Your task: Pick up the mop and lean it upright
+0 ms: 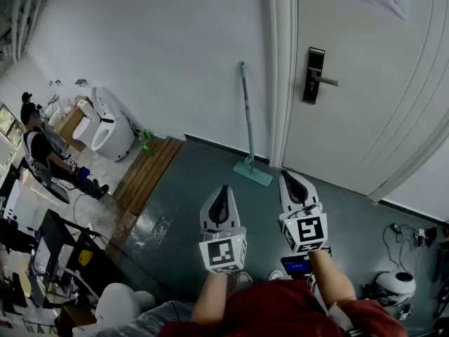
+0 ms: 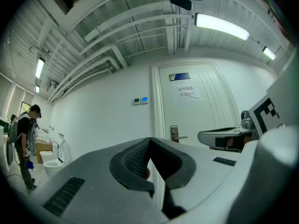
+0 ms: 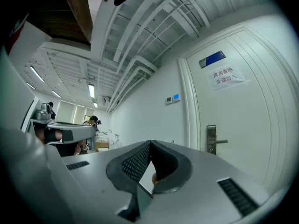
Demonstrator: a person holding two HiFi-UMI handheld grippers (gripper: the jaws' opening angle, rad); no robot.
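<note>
Both clenched, both empty: the left gripper (image 1: 224, 188) and right gripper (image 1: 286, 175) are held side by side, and their own views show ribbed pads meeting in front of wall (image 1: 161, 48) and door (image 1: 351, 83). Only the head view catches the mop (image 1: 247, 118). It's pale green, leaning upright against the wall beside the door frame, head on the grey floor (image 1: 189, 188), with open floor in between.

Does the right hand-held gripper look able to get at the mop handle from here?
Probably yes: only open floor lies between the right hand-held gripper and the mop leaning by the door, but its jaws are shut.
</note>
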